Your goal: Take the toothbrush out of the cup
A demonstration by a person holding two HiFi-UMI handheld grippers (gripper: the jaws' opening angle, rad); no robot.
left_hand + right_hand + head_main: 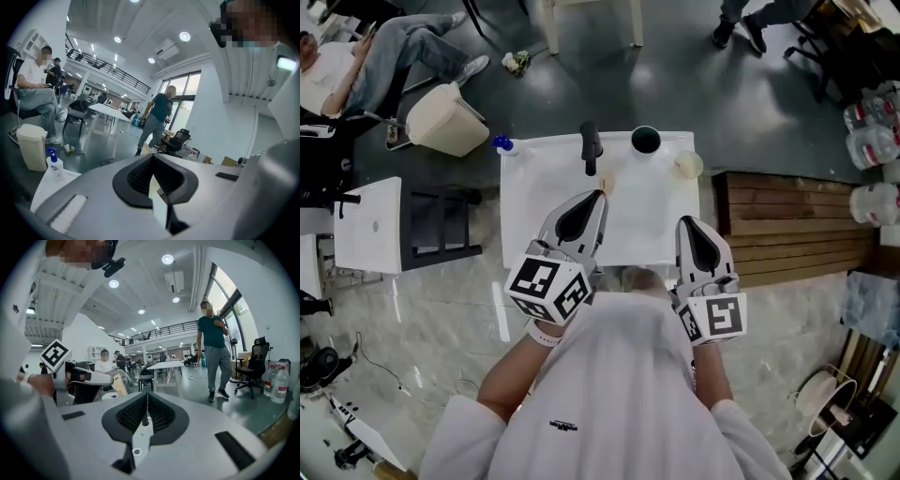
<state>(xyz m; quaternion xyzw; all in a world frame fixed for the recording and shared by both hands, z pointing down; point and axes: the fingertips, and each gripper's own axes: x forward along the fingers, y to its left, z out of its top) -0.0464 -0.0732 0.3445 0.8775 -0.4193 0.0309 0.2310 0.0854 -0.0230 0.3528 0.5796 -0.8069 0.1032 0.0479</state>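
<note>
Near the far edge of the white bench (642,220), at about 12 o'clock, stands a dark round cup (645,140). At its 9 o'clock, just beside it but apart, lies a black, thick, stick-shaped thing (591,147) that looks to be the toothbrush, its length running from 12 to 6 o'clock; finer detail is too small to tell. A blue-capped bottle (502,144) sits at the bench's 10 o'clock corner, and a cream cup (687,165) lies at 4 o'clock from the dark one. Both tools hover over the bench's near edge, close to the person's chest. The left tool (602,194) leans toward 1 o'clock, its jaws closed and empty. The right tool (686,221) points to 12 o'clock, its jaws likewise pressed together on nothing.
</note>
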